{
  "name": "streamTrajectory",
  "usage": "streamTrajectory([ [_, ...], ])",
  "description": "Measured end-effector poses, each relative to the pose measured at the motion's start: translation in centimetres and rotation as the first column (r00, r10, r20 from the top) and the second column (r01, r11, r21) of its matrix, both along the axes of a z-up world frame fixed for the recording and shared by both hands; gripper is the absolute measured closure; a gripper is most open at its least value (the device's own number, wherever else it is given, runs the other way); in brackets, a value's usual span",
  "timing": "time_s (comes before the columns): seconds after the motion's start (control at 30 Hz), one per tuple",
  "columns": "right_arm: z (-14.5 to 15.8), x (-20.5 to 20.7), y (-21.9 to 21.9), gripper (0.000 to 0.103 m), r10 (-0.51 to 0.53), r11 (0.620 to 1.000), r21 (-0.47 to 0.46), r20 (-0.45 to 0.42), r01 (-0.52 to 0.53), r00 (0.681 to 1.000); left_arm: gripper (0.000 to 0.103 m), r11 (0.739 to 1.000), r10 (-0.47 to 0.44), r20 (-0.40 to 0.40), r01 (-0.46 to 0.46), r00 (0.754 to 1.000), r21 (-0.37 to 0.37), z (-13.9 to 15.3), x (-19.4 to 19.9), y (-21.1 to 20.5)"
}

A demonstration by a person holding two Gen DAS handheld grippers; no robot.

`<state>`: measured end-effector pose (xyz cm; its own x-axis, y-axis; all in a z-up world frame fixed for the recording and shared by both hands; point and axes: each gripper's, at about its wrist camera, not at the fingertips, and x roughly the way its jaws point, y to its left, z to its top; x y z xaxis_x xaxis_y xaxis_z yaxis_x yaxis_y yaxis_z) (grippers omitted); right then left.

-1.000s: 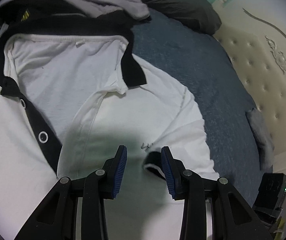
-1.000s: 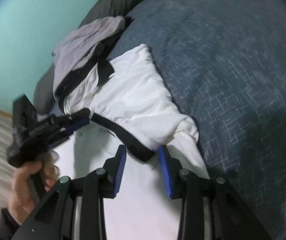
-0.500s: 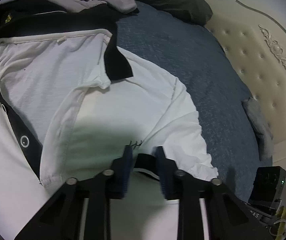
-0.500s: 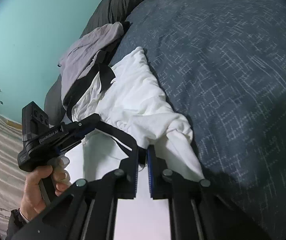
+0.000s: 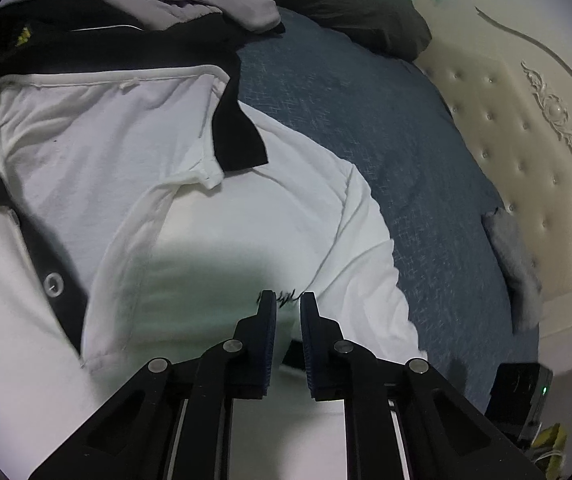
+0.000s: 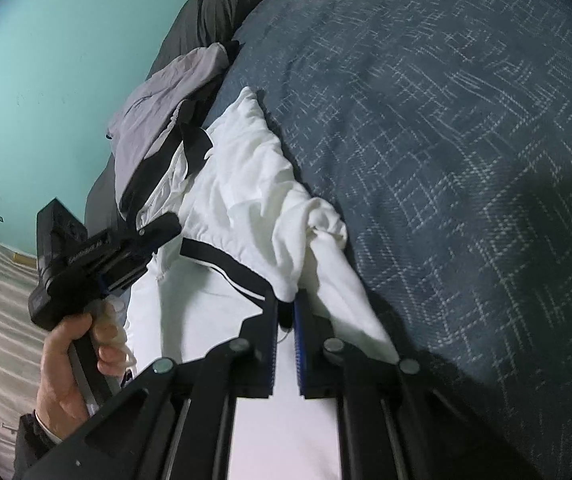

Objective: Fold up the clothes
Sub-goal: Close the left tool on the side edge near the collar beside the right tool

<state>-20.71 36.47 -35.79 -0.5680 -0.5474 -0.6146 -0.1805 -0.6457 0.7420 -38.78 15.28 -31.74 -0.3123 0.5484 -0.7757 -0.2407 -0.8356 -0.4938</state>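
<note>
white polo shirt [image 5: 174,184] with black collar and placket, spread across left and centre of frame on blue bed cover [image 5: 366,120]. left tool [image 5: 287,300] closing on sleeve cuff; right tool [image 6: 286,300] clamped on black-trimmed cuff. cream tufted headboard [image 5: 526,160] at right.

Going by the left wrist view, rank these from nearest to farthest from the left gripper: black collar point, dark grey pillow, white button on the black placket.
From the left gripper:
1. White button, on the black placket, left.
2. Black collar point, ahead on the white shirt.
3. Dark grey pillow, at the bed's far end.
</note>
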Motion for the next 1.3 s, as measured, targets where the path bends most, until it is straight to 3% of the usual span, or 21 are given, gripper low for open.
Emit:
streamTrajectory([
  [0.4,-0.1,0.2,0.1,0.096,0.002,1.000,-0.015,0.001,-0.002,1.000,0.089,0.997,-0.069,0.018,0.068,0.997,0.030,-1.4,-3.5,4.1],
  [0.5,-0.1,0.2,0.2,0.097,0.004,1.000,-0.018,0.002,-0.004,1.000,0.093,0.996,-0.084,0.020,0.083,0.996,0.039,-1.7,-3.7,4.5],
  [0.53,-0.1,0.2,0.2,0.096,0.004,1.000,-0.018,0.001,-0.004,1.000,0.101,0.996,-0.081,0.017,0.081,0.997,0.039,-1.7,-3.8,4.5],
  [0.77,0.0,0.7,0.2,0.096,-0.009,1.000,-0.015,-0.008,0.009,1.000,0.102,0.999,-0.024,-0.027,0.025,0.999,0.037,-0.4,-4.7,3.4],
  [1.1,-0.2,1.1,0.0,0.097,-0.021,1.000,-0.011,0.001,0.021,1.000,0.101,1.000,0.003,0.008,-0.002,1.000,-0.009,-1.5,-4.4,3.4],
  [1.2,-0.2,1.2,0.2,0.096,-0.045,0.999,-0.031,0.010,0.045,0.999,0.099,1.000,0.009,0.006,-0.009,1.000,0.009,-1.1,-3.9,3.1],
  [1.27,-0.2,1.2,0.3,0.096,-0.053,0.998,-0.045,0.013,0.054,0.999,0.084,1.000,-0.001,-0.013,0.001,1.000,-0.012,-0.5,-3.4,2.9],
  [1.3,-0.1,1.1,0.3,0.096,-0.055,0.997,-0.047,0.014,0.055,0.998,0.082,1.000,-0.008,-0.019,0.008,1.000,-0.017,-0.2,-3.1,2.7],
])
